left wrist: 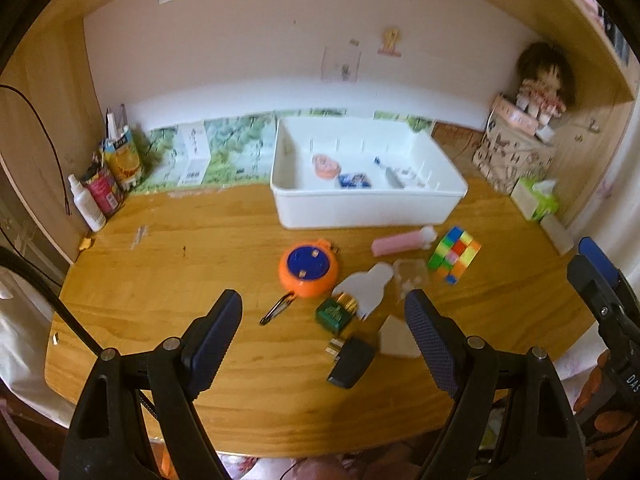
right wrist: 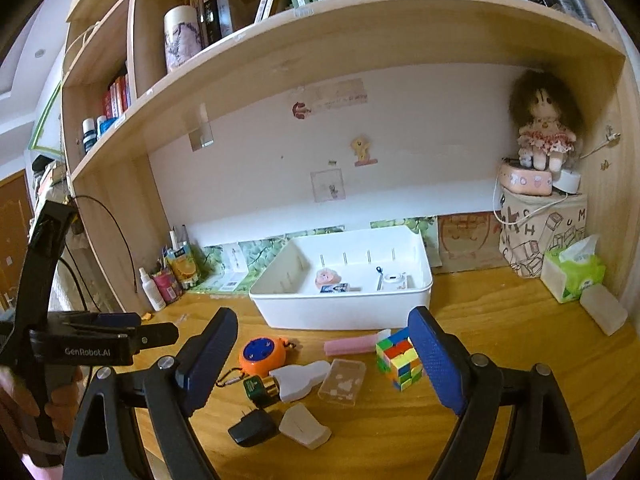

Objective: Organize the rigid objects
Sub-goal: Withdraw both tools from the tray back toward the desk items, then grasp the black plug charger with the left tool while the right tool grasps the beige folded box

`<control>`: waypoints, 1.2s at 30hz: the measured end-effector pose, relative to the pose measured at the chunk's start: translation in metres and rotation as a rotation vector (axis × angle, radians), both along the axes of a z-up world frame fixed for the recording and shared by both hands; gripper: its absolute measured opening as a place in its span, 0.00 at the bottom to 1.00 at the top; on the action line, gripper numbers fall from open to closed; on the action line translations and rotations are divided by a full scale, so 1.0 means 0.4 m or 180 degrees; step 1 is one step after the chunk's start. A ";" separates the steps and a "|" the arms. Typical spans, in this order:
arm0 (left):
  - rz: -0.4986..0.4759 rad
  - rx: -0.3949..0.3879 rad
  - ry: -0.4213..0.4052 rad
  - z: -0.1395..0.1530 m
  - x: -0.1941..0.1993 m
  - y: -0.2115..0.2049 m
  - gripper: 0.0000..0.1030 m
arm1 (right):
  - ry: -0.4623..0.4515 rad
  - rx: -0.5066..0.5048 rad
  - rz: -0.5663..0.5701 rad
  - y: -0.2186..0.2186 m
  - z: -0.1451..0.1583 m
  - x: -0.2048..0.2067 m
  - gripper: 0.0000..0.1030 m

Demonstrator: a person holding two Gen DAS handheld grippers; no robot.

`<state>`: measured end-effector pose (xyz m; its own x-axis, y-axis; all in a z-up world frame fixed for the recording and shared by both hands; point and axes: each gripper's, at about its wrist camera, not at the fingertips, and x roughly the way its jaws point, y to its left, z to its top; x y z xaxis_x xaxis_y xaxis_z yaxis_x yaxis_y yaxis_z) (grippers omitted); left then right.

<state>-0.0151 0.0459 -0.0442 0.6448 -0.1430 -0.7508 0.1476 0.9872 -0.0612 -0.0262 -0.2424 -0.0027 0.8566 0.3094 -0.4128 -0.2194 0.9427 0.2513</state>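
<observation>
Loose items lie on the wooden desk in front of a white bin (left wrist: 368, 212): an orange round gadget (left wrist: 308, 270), a pink bar (left wrist: 394, 245), a colour cube (left wrist: 454, 257), a white flat piece (left wrist: 366, 288), a green box (left wrist: 335, 313), a black plug adapter (left wrist: 352, 360) and a beige piece (left wrist: 396, 340). My left gripper (left wrist: 323, 296) hangs open above the green box and adapter, gripping nothing. My right gripper (right wrist: 322, 314) is open too, low over the desk; the cube (right wrist: 398, 362) sits just inside its right finger, untouched. Several small items lie in the bin (right wrist: 340, 312).
Cans and a white bottle (left wrist: 86, 202) stand at the back left. A patterned bag (right wrist: 540, 236) with a doll on it, a tissue pack (right wrist: 572, 276) and a pale block (right wrist: 604, 308) fill the back right. A bookshelf (right wrist: 360, 28) overhangs the desk.
</observation>
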 end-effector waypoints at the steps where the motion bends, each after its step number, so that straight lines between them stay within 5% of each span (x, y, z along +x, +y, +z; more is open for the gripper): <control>1: -0.0005 0.0018 0.0059 -0.008 0.003 0.005 0.83 | 0.0018 -0.0044 -0.0001 0.005 -0.009 -0.001 0.85; 11: -0.0191 0.0084 0.0632 -0.095 0.044 0.032 0.83 | 0.0185 -0.0507 -0.0093 0.080 -0.096 -0.009 0.85; 25: -0.0845 0.0298 0.1381 -0.234 0.142 -0.019 0.83 | 0.0540 -0.1176 0.0177 0.247 -0.238 -0.002 0.85; 36: -0.1231 0.0430 0.1932 -0.327 0.207 -0.067 0.83 | 0.0742 -0.1516 0.0212 0.275 -0.343 0.032 0.85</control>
